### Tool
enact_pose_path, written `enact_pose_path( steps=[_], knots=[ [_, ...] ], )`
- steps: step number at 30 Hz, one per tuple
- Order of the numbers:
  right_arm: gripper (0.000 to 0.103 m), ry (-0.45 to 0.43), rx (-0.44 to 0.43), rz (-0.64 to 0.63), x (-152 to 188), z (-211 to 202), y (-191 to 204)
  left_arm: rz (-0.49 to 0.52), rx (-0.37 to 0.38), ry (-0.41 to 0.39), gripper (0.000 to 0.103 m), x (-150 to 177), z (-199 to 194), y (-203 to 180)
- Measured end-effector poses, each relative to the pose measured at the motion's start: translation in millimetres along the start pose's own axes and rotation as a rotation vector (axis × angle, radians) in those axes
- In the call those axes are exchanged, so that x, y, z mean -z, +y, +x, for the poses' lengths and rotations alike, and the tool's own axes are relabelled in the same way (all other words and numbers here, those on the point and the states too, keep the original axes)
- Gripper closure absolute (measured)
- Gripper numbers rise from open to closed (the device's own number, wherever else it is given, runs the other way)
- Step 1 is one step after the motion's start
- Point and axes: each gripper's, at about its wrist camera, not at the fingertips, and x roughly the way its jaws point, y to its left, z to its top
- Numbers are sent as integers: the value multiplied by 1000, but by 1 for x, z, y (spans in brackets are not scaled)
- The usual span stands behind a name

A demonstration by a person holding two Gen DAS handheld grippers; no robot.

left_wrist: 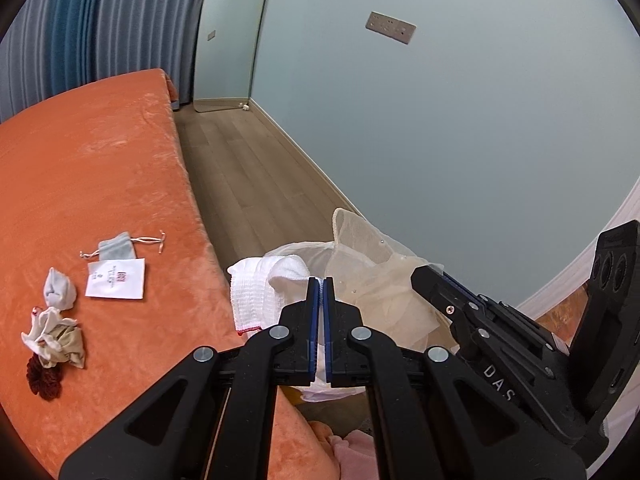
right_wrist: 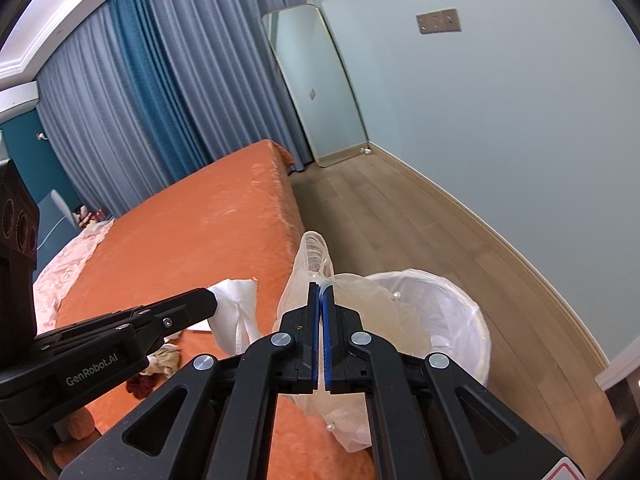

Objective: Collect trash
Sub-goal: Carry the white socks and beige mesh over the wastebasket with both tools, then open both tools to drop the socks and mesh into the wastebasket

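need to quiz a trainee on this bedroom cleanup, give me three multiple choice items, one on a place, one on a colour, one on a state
1. Where is the white paper card?
A. on the orange bedspread, just below the grey drawstring pouch in the left wrist view
B. on the wooden floor
C. inside the bin

2. What colour is the liner of the bin?
A. black
B. white
C. blue

3. What is the state of the right claw?
A. wide open and empty
B. out of view
C. shut on sheer beige mesh fabric with pearls

Answers:
1. A, the card lies flat on the bedspread next to the pouch.
2. B, the plastic folded over the bin's rim is white.
3. C, its blue pads are pressed together with the mesh pinched at the tips over the bin.
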Motion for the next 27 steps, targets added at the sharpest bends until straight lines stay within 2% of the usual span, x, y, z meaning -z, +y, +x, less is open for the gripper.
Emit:
enact_pose_path(
  steps=[8, 11, 12, 15, 16, 27],
  knots=[
    [102, 32, 23, 34, 5, 17, -21, 13, 17, 48, 101, -2, 34, -16],
    [96, 49, 26, 45, 8, 23, -26, -2, 28, 64, 101, -2, 45, -15],
    [92, 50, 28, 49, 8, 25, -27, -9, 33, 67, 99, -2, 48, -14],
    [92, 58, 40, 48, 9, 31, -28, -29, 17, 91, 80, -1, 56, -10],
    [92, 62, 43, 49, 9, 33, -29, -36, 8, 92, 76, 0, 57, -8],
    [92, 95, 41, 44, 14, 43, -24, -55, -27, 85, 76, 5, 52, 10]
  ],
)
